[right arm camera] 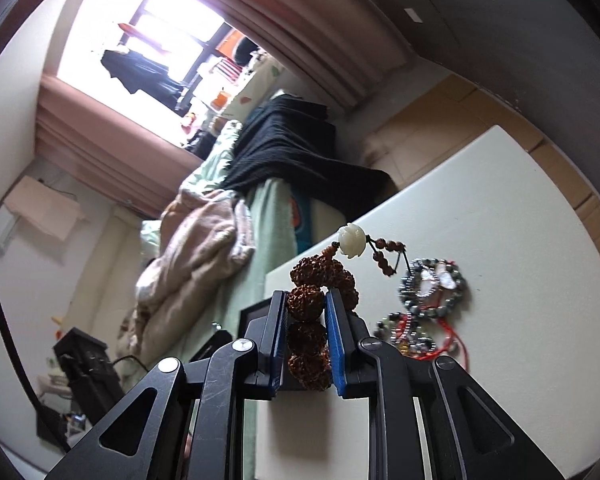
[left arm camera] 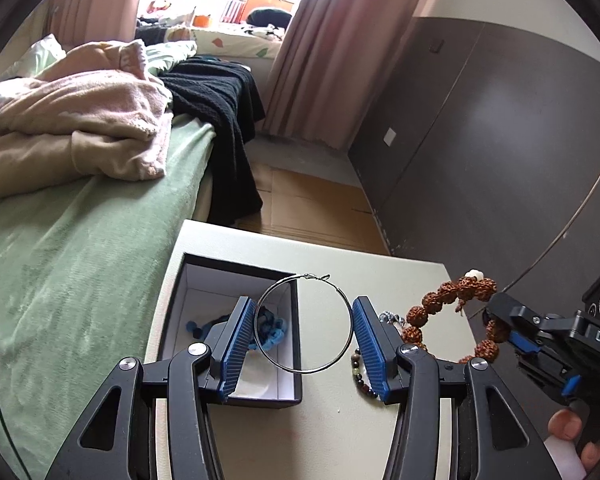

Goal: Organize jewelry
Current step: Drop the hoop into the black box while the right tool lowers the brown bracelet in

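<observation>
The thin silver wire hoop earring (left arm camera: 305, 323) is pinched across its width between the blue ribbed pads of the left tool (left arm camera: 304, 334), which stands about half open because the hoop itself sets the gap. It hangs above the near right corner of the black open box with a white lining (left arm camera: 288, 390), clasp uppermost, probably so it can be let down flat into the box. It is a plain, springy circle, likely to slip or flex if squeezed harder.

Right of the box, the brown bracelet of large knobbly seed beads (right arm camera: 320, 300) is clamped in the right tool (right arm camera: 306, 344); its jaws are nearly closed on a run of beads, and the loop is off the desk. A carved white bead (right arm camera: 351, 240) and a short tassel of small brown beads top it.

Inside the box lies a blue beaded strand (left arm camera: 274, 326). Just beyond the box's right side, on the pale desk (right arm camera: 480, 208), a heap of grey, dark and red-corded bracelets (right arm camera: 428, 304) waits, so the sorting seems partway done.
</observation>
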